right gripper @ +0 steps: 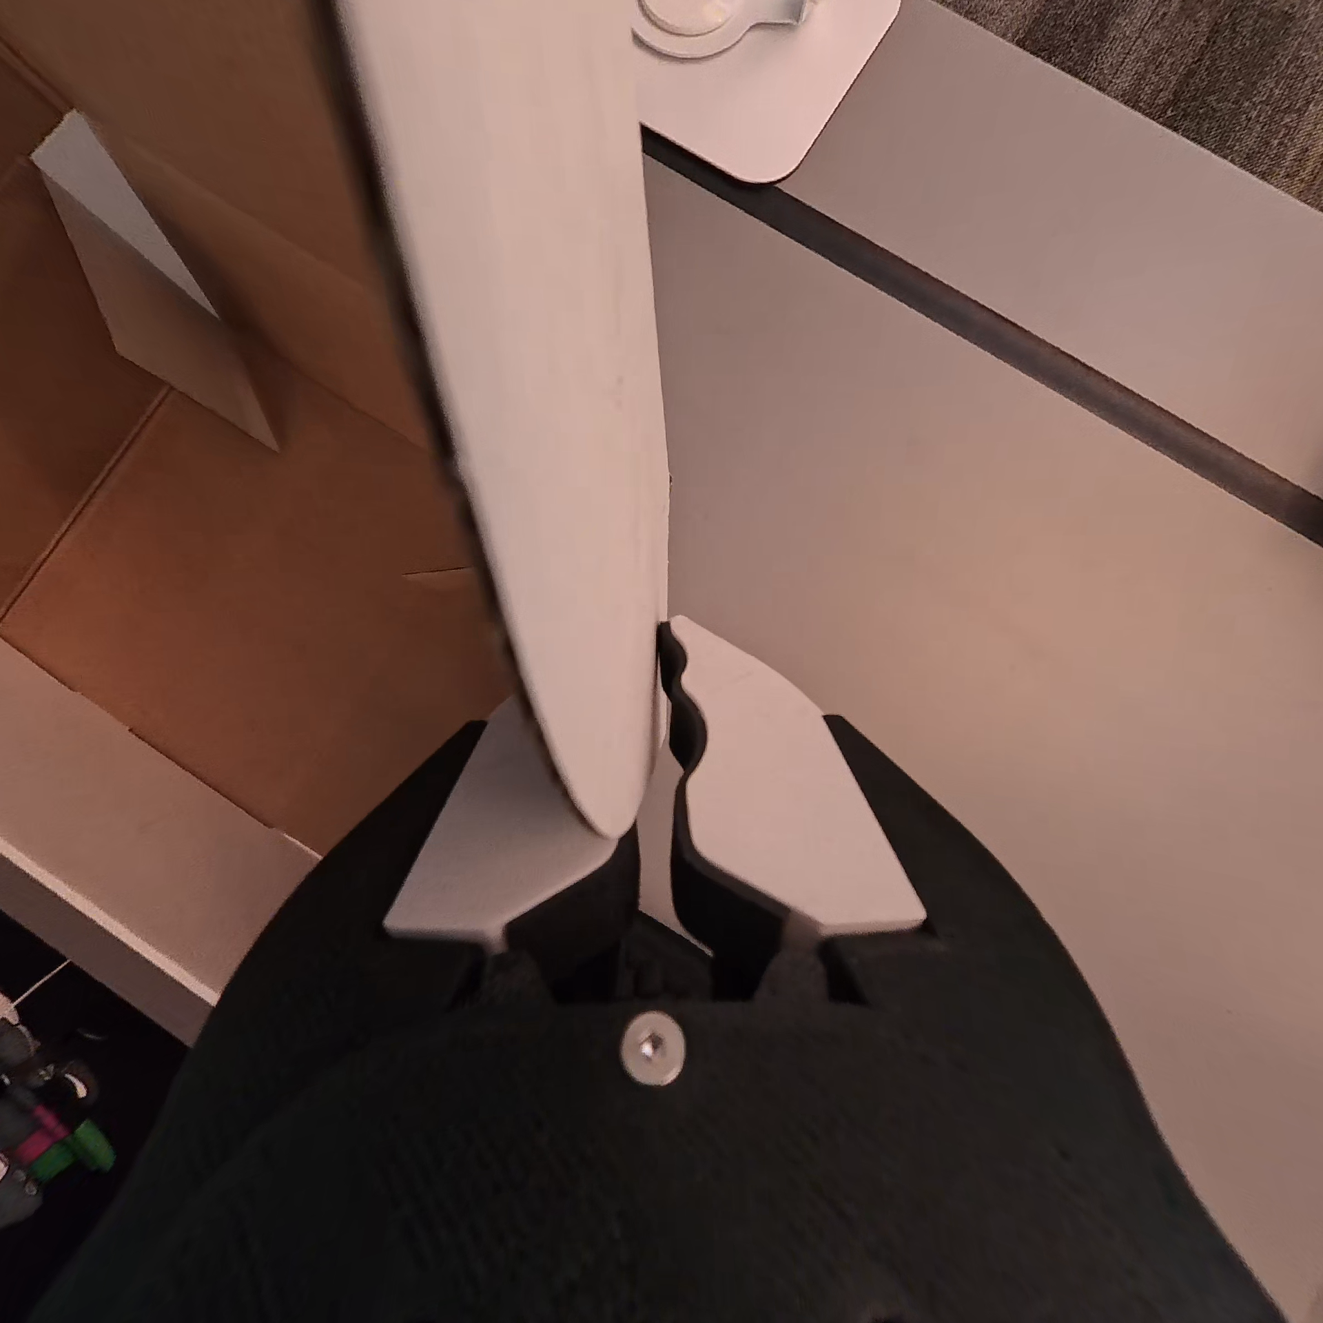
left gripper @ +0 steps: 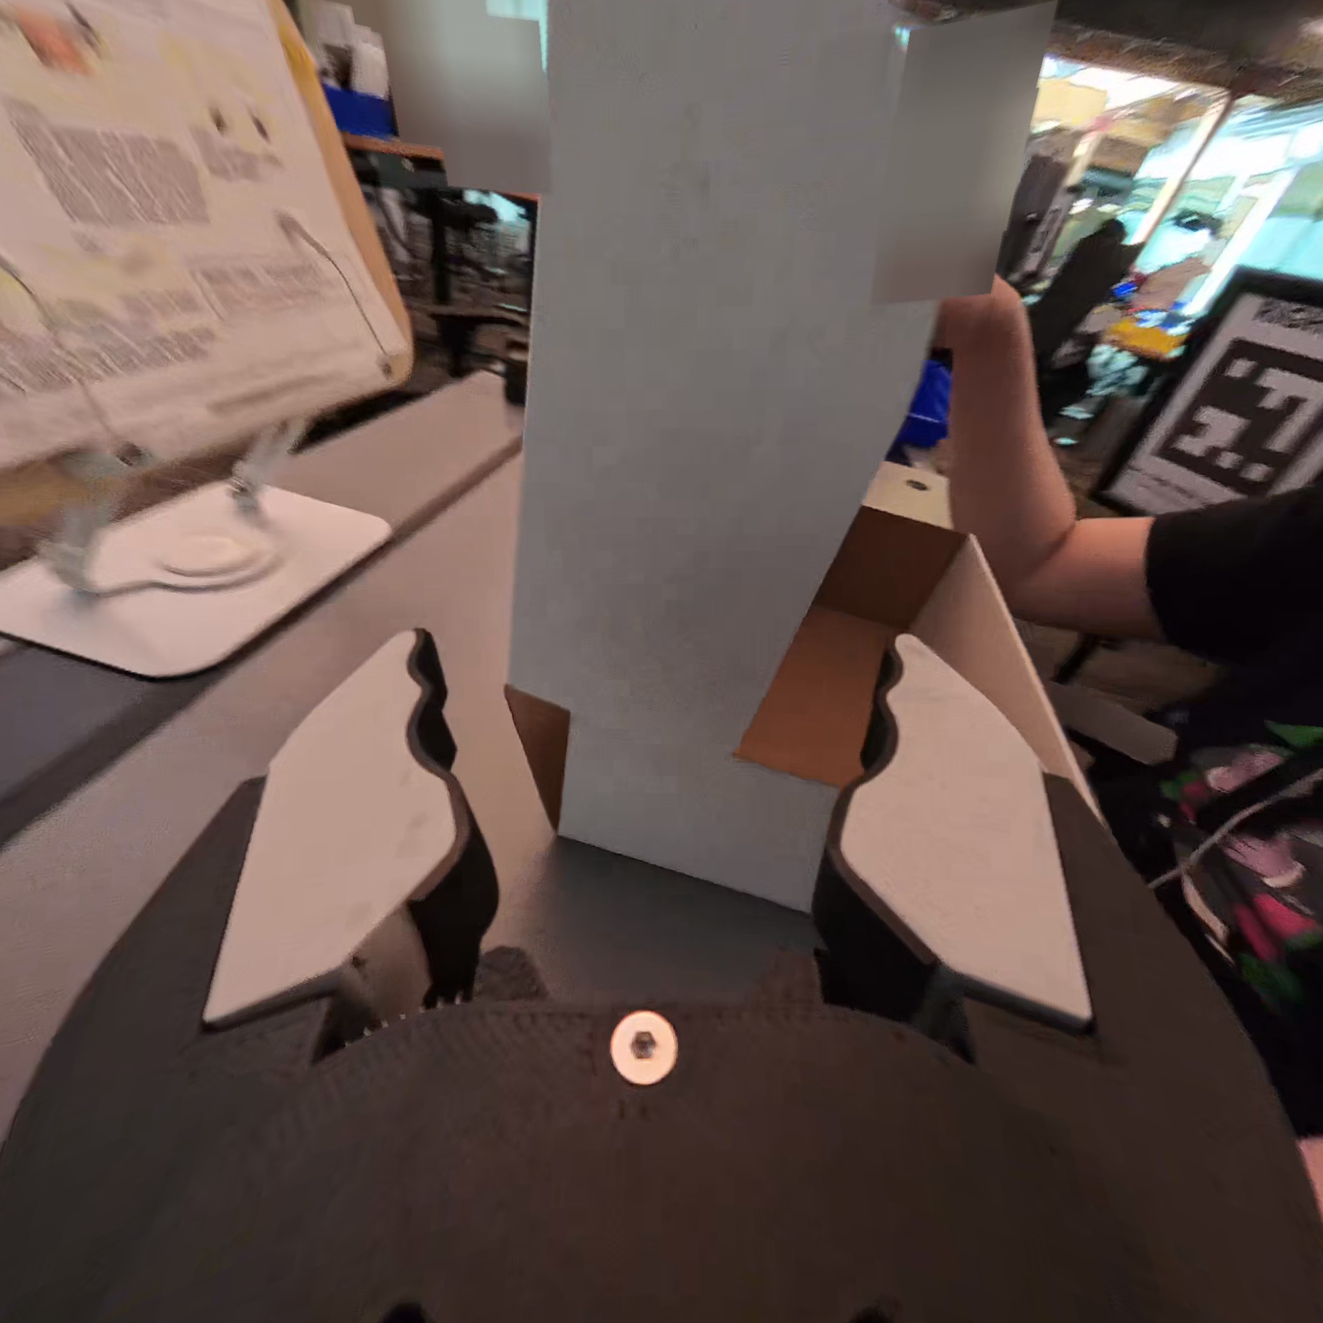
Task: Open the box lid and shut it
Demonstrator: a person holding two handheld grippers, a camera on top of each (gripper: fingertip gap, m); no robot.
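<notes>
Box (left gripper: pixel 852 687) on desk (left gripper: pixel 107 859), brown inside exposed. Lid (left gripper: pixel 701 429) raised upright, white face toward left wrist view. Left gripper (left gripper: pixel 655 737) fingers spread wide, low at lid's base, gripping nothing. Right gripper (right gripper: pixel 644 716) fingers pinched on lid edge (right gripper: pixel 544 429) (left finger mostly hidden behind it). Forearm (left gripper: pixel 1002 458) behind lid. White stand base (left gripper: pixel 200 573) at left.

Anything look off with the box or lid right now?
Nothing stands out. The lid stands raised over the open box, pinched at its edge by the right hand-held gripper; left hand-held gripper is open. No tears visible.
</notes>
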